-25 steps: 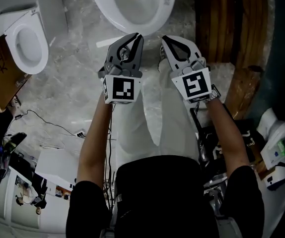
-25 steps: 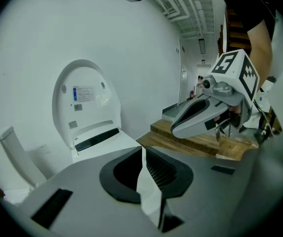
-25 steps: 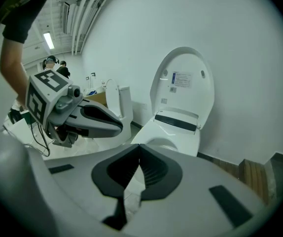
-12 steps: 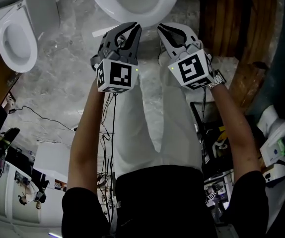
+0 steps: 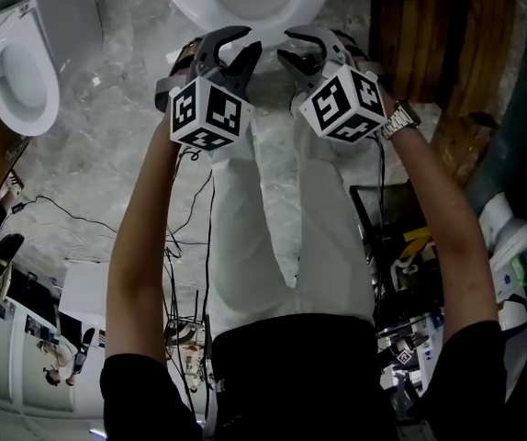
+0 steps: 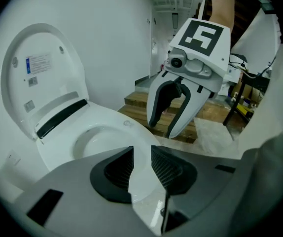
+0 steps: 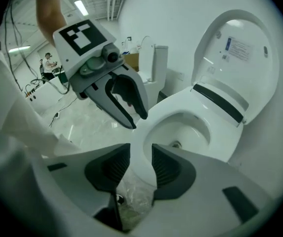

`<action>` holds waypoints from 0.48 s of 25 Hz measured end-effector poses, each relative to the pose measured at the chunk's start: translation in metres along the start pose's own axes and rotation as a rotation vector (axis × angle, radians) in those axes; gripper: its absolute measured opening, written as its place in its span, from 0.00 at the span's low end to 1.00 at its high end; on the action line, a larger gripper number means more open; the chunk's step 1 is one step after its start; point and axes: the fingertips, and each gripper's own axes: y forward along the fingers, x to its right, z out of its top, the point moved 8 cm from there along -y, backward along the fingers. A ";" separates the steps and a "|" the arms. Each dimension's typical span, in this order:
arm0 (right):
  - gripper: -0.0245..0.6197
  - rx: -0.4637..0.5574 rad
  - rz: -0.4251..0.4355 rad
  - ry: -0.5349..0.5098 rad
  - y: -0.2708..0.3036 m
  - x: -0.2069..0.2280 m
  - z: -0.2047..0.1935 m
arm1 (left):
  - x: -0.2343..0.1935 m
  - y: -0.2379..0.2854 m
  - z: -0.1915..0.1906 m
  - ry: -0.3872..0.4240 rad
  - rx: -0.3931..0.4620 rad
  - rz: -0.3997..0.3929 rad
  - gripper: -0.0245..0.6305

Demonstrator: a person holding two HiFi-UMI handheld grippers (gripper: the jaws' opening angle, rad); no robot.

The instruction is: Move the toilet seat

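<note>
Toilet seat (image 6: 131, 131) seen flat on bowl (image 7: 181, 127), lid (image 6: 38, 78) raised behind. Left tongs (image 6: 142, 154) just opened, parted, nothing gripped, front rim seen beyond. Right tongs (image 7: 141, 152) likewise just opened, empty. Seat judged rigid, glossy, slippery, hinged; best taken at front edge.

Head view dim; gripper views brighter, fisheye-warped, black at the corners.

**Toilet half out of sight**

From overhead the toilet (image 5: 245, 3) runs off the far edge, only its near rim showing. The second toilet (image 5: 20, 76), left, is clipped too. Print on the label (image 6: 39, 63) inside the raised lid (image 6: 57, 48) is too small to read.
</note>
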 end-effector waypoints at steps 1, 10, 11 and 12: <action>0.25 -0.019 0.017 -0.029 0.005 0.000 -0.002 | 0.000 0.003 -0.001 0.024 -0.016 -0.020 0.19; 0.41 -0.188 0.150 -0.330 0.045 -0.001 -0.024 | 0.001 0.037 -0.015 0.189 -0.183 -0.194 0.36; 0.41 -0.201 0.153 -0.359 0.050 -0.001 -0.026 | 0.001 0.041 -0.017 0.206 -0.201 -0.212 0.38; 0.42 -0.212 0.155 -0.382 0.054 0.000 -0.028 | 0.001 0.045 -0.019 0.221 -0.218 -0.229 0.39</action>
